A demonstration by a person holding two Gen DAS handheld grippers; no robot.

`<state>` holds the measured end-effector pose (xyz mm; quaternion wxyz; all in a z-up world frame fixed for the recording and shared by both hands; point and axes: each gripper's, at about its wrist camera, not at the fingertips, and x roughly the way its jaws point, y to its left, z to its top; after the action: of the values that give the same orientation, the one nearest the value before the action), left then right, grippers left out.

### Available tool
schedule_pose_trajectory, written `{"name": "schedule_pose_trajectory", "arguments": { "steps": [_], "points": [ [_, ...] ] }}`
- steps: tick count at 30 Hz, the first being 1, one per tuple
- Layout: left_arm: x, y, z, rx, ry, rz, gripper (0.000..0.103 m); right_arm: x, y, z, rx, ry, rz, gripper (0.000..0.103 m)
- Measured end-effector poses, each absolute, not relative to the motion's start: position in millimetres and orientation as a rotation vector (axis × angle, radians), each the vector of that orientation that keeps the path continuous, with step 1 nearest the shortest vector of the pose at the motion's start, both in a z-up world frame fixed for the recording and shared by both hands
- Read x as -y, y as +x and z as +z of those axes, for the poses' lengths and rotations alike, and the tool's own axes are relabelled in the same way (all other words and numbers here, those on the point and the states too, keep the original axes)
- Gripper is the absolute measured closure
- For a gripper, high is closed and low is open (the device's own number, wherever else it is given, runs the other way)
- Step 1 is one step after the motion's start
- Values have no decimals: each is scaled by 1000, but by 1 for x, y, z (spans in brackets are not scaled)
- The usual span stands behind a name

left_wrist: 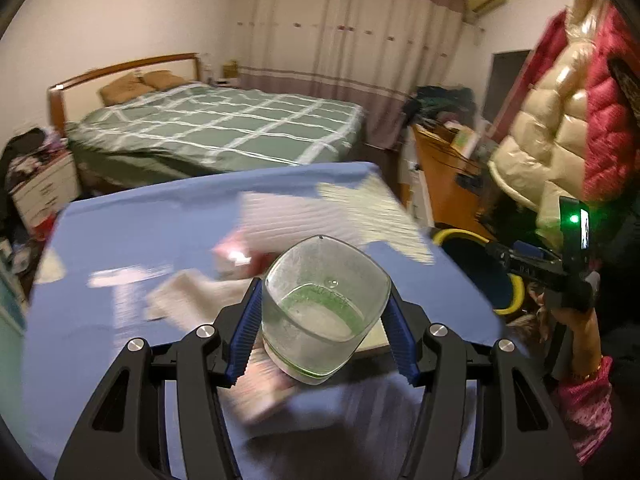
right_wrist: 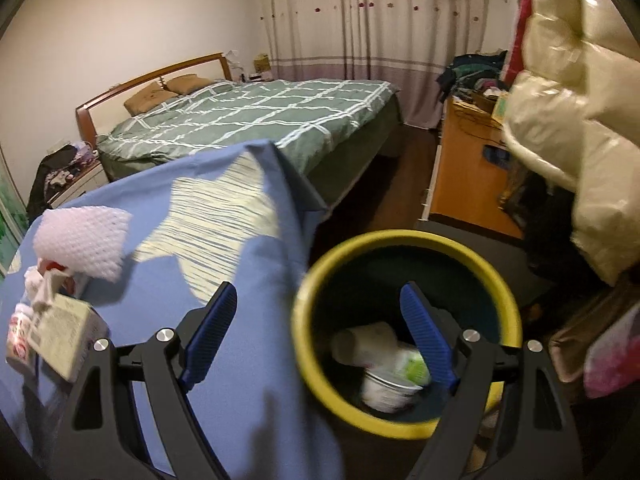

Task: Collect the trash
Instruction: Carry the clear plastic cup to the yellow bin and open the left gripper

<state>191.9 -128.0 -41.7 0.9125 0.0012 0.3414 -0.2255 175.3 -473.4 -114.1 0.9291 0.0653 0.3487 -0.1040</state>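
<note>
A: So, why is the left gripper (left_wrist: 324,320) holding the plastic cup (left_wrist: 325,312) that way?

B: Its two blue pads press on the cup's opposite sides, so the jaws are pinching it. The cup is upright, with the mouth open to the camera, and it seems lifted above the blue tablecloth (left_wrist: 132,232). I think it is kept upright because there is a green ring and some residue at the bottom, which could spill.

A: And the right gripper (right_wrist: 320,336)?

B: Its jaws are spread wide and hold nothing. It hangs just over the yellow-rimmed bin (right_wrist: 320,276), which stands on the floor, just beside the table edge. Inside I see a white cup and some pale green wrapping, so I judge that some trash is collected already.

A: Why is the bin there?

B: Probably so that things can go from the table into it with a short move. In the left view the bin (left_wrist: 460,236) is at the right of the table, near the cup.

A: What is left on the table?

B: A white foam net (right_wrist: 80,236), a small carton (right_wrist: 68,332) and crumpled paper nearby. They are blurred, so I cannot say more.
</note>
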Motion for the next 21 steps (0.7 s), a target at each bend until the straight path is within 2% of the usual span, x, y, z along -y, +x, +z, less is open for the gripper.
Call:
{"name": "schedule_pose_trajectory", "arguments": {
  "steps": [10,21],
  "points": [
    [286,230,-61,-781,74,-669,46,539,112,-105,-657,164,-320,22],
    [422,263,-88,-863,107,-772,46,575,93,-121,-678,194,-382,22]
  ]
}}
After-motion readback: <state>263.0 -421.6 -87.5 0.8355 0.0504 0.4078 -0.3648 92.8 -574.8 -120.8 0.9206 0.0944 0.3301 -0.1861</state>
